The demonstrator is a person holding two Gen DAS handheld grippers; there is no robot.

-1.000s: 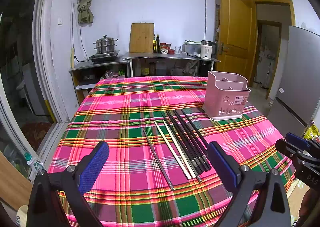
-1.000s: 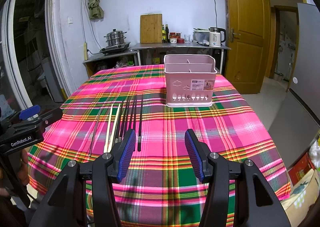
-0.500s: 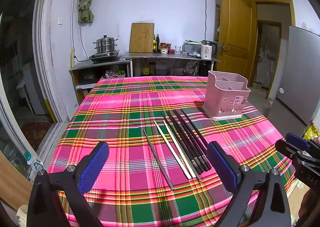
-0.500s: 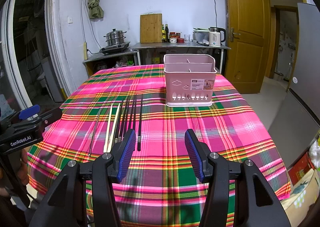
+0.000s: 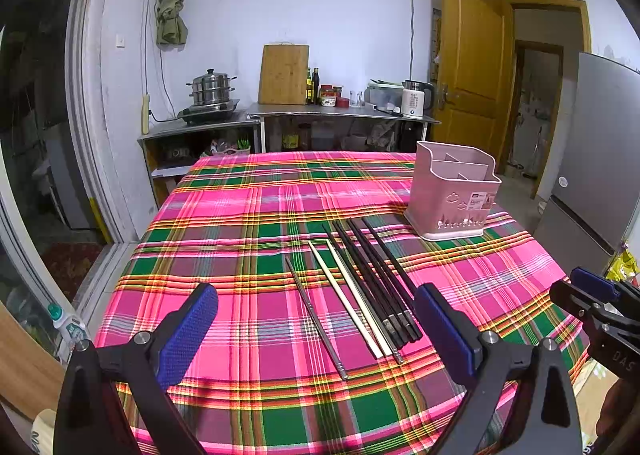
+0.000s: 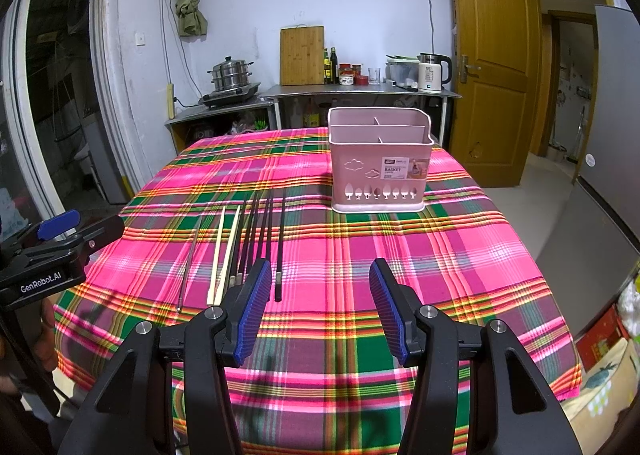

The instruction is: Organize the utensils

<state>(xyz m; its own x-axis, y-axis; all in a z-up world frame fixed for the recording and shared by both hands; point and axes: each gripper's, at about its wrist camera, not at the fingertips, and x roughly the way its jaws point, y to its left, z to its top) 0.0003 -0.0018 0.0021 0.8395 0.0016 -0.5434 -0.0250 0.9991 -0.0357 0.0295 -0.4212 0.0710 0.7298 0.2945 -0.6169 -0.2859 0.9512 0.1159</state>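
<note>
Both tools, left [image 5: 316, 329] and right [image 6: 316, 309], gape wide (holding nothing) over the surface's [image 6: 440, 255] near edge. Chopsticks [image 5: 368, 283] lie between them; the pink basket [image 6: 380, 163] stands well beyond.

The cloth over the desk [image 5: 248, 223] is a plaid of hot pink and green, crossed by thin yellow, orange and white lines. The utensil basket [image 6: 380, 163] is pale pink with white cloud and tree cut-outs. The chopsticks: one grey metal [image 5: 316, 315], two cream [image 5: 352, 303], the rest black [image 5: 380, 279]. Both the left claw [image 5: 316, 331] and right claw [image 6: 320, 311] are black with blue ribbed pads [image 6: 252, 311].
</note>
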